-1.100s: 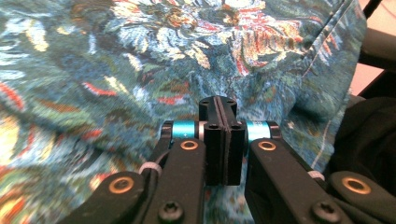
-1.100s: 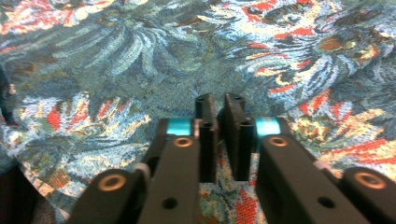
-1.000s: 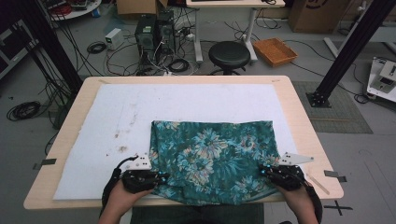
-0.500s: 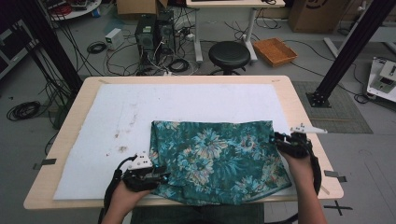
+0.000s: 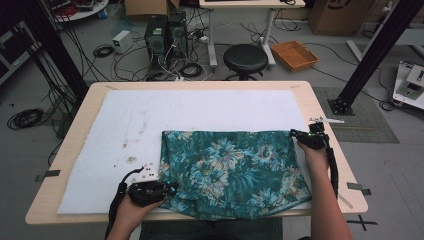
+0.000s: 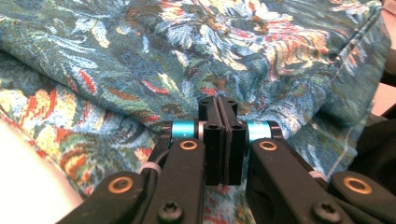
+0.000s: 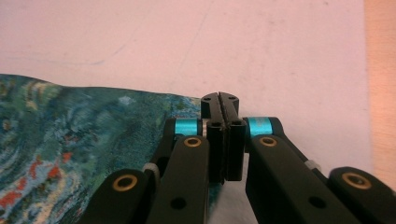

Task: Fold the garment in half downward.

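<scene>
Left tongs: the left tongs (image 5: pixel 172 187) sit at the near left corner of the cloth (image 5: pixel 230 165), held low by the left hand (image 5: pixel 131 212). In the left gripper view, the left tongs (image 6: pixel 218 100) are pressed together, tips up against a fold of the cloth (image 6: pixel 233 46), and no fabric shows between the pads.
Cloth, near edge: this edge reaches the front rim of the surface (image 5: pixel 320 100) and sags a little over it. Layers show here, so the cloth looks already doubled over at least once.
Cloth, middle: the floral cloth lies as a broad, roughly four-sided shape on the white mat (image 5: pixel 200 107), right of centre. It is mostly flat, with soft ripples toward the near side.
Right tongs: the right tongs (image 5: pixel 294 133) are at the far right corner of the cloth, with the right hand (image 5: pixel 315 152) behind them. In the right gripper view, the right tongs (image 7: pixel 219 95) are together. The cloth (image 7: pixel 70 140) edge runs up to their left side, with the mat (image 7: pixel 187 42) beyond. I cannot tell whether any fabric is pinched.
Far half of the mat: bare apart from a few stains.
Done so far: by my reading, the cloth is spread out, partly folded and roughly squared.
Left to do: probably another fold, since both tongs are at opposite corners. The near edge needs drawing back onto the mat, and the ripples need smoothing.
</scene>
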